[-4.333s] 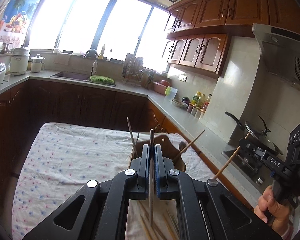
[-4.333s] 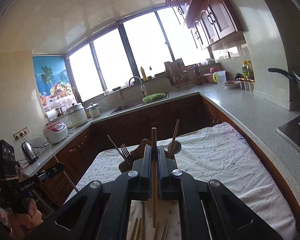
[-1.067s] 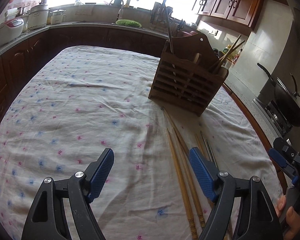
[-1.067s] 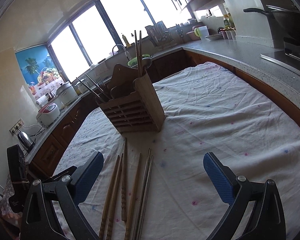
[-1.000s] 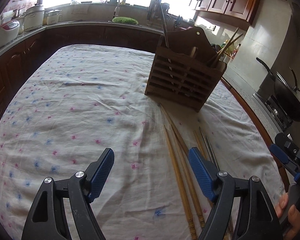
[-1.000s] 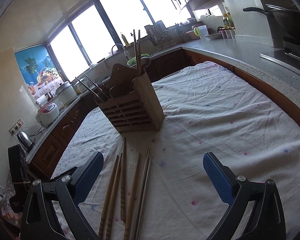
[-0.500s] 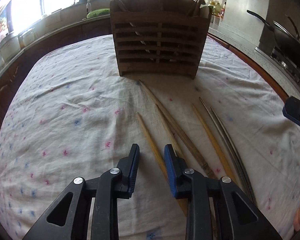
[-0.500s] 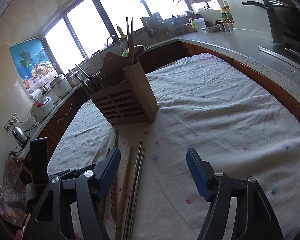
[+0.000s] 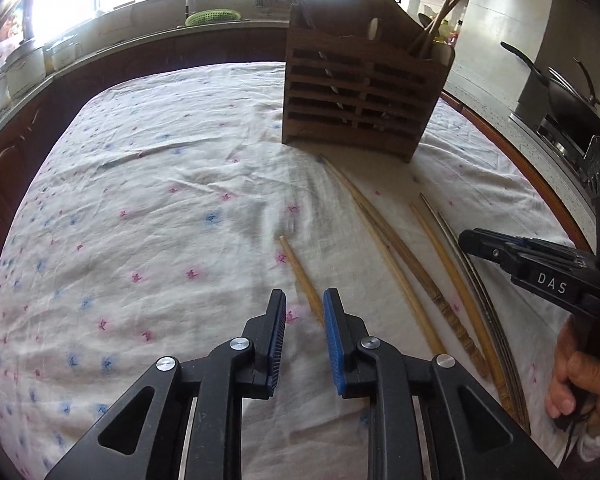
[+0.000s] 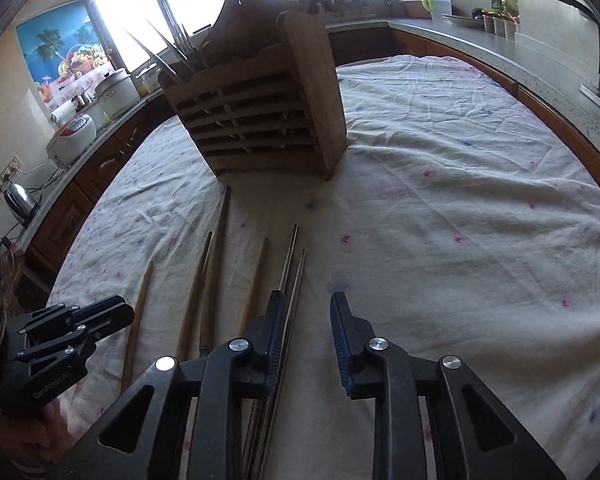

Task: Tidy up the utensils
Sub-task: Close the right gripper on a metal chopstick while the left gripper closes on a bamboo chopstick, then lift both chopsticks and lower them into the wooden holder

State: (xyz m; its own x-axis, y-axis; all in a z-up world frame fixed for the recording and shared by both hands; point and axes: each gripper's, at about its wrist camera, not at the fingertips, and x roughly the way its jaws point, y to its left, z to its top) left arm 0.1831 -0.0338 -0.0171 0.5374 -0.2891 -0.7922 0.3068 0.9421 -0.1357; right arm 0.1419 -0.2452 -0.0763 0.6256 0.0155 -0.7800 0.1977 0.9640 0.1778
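A slatted wooden utensil holder (image 9: pixel 360 96) stands on the flowered tablecloth (image 9: pixel 140 220) with chopsticks and a fork in it; it also shows in the right wrist view (image 10: pixel 268 120). Several loose chopsticks lie in front of it. My left gripper (image 9: pixel 304 300) hangs low over the cloth, jaws narrowly open, the end of a short wooden chopstick (image 9: pixel 300 276) between the tips. My right gripper (image 10: pixel 306 304) is open wider, just right of two metal chopsticks (image 10: pixel 290 280). Longer wooden chopsticks (image 9: pixel 392 248) lie between the two grippers.
A dark wooden counter wraps around the table, with a sink (image 9: pixel 188 20) at the back, a wok (image 9: pixel 560 92) on the stove at the right, and rice cookers (image 10: pixel 80 132) and a kettle (image 10: pixel 18 196) at the left.
Both grippers let go of chopsticks at the holder and came down to the cloth. In the last second both jaws narrowed, and the left gripper shifted to the short wooden chopstick.
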